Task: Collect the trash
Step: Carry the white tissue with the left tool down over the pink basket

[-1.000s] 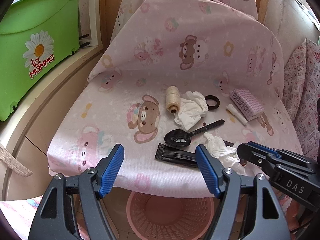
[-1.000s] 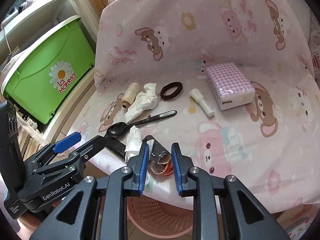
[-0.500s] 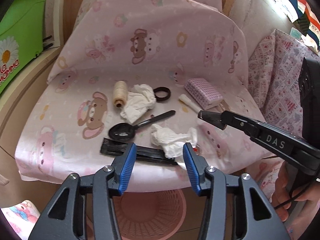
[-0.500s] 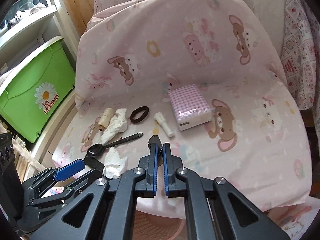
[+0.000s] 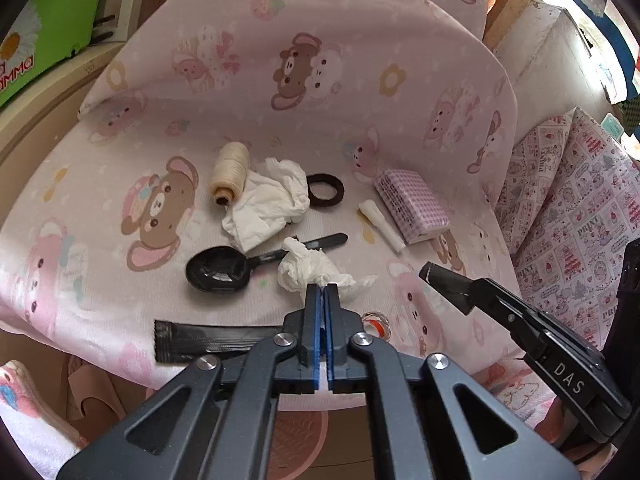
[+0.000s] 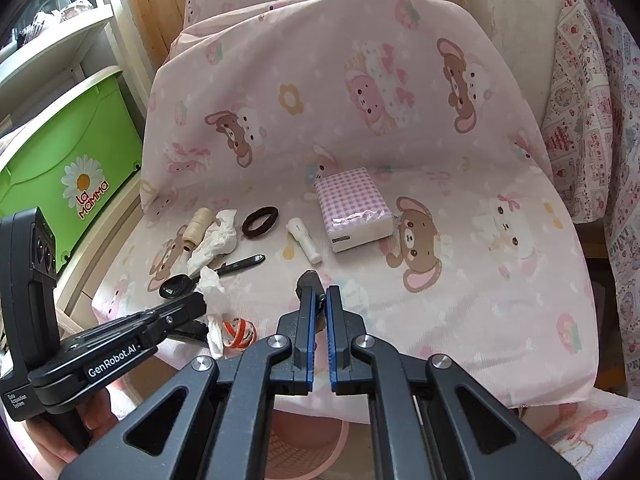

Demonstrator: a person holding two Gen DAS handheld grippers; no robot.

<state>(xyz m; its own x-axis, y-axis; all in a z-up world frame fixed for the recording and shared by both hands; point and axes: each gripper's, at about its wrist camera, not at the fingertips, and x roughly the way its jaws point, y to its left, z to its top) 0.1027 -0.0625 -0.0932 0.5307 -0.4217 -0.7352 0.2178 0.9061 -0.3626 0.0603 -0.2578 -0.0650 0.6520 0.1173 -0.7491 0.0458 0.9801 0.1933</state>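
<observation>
Now your left gripper [image 5: 322,292] pinches the tissue [image 5: 308,268] at the cushion's [image 5: 400,128] front edge; your right gripper [image 6: 319,294] clamps a dark scrap [image 6: 309,279], both above the bin [image 6: 304,446].

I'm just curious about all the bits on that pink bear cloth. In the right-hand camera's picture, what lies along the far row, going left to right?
Cream thread spool → crumpled white tissue → dark hair tie → small white plastic tube → pink checked tissue pack.
</observation>
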